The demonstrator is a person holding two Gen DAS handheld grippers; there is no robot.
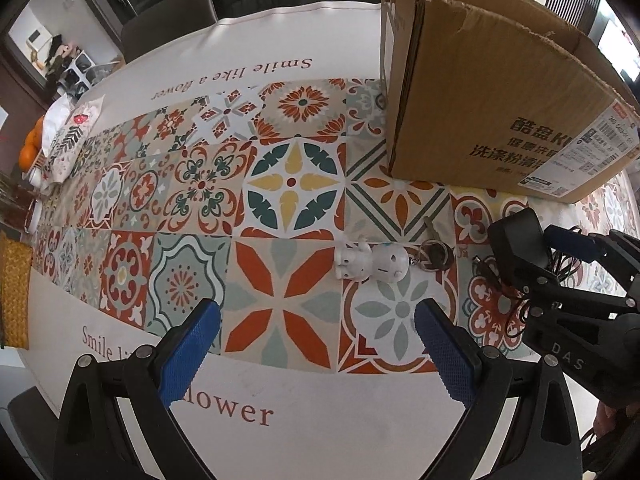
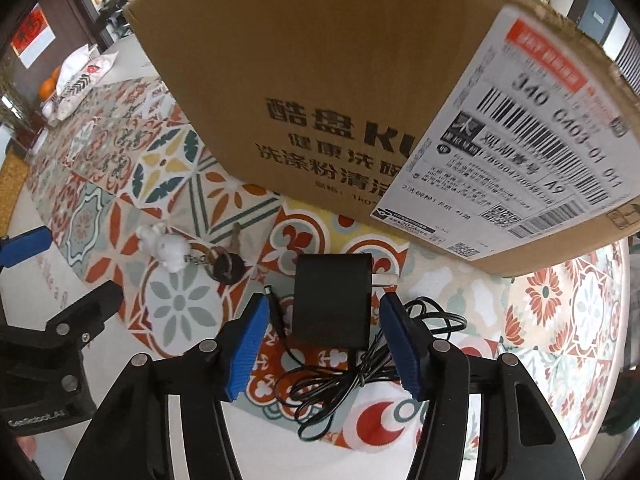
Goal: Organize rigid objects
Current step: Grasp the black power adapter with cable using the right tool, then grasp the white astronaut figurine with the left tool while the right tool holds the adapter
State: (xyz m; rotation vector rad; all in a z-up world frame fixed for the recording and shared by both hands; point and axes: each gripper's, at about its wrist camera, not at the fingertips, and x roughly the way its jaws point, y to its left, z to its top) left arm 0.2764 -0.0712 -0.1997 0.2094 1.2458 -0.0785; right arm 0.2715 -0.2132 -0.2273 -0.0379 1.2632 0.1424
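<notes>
A black power adapter (image 2: 330, 296) with a tangled black cable (image 2: 360, 380) lies on the patterned tablecloth in front of a cardboard box (image 2: 320, 80). My right gripper (image 2: 324, 336) is open, its blue pads on either side of the adapter, not touching it. A white figurine keychain (image 1: 370, 261) with keys (image 1: 434, 254) lies left of the adapter; it also shows in the right wrist view (image 2: 168, 248). My left gripper (image 1: 316, 344) is open and empty, a little short of the figurine. The box (image 1: 480, 92) stands open at the back right.
A patterned pouch (image 1: 68, 136) and oranges (image 1: 30, 148) sit at the table's far left. A yellow woven mat (image 1: 14, 292) lies at the left edge. Dark chairs (image 1: 168, 28) stand behind the table.
</notes>
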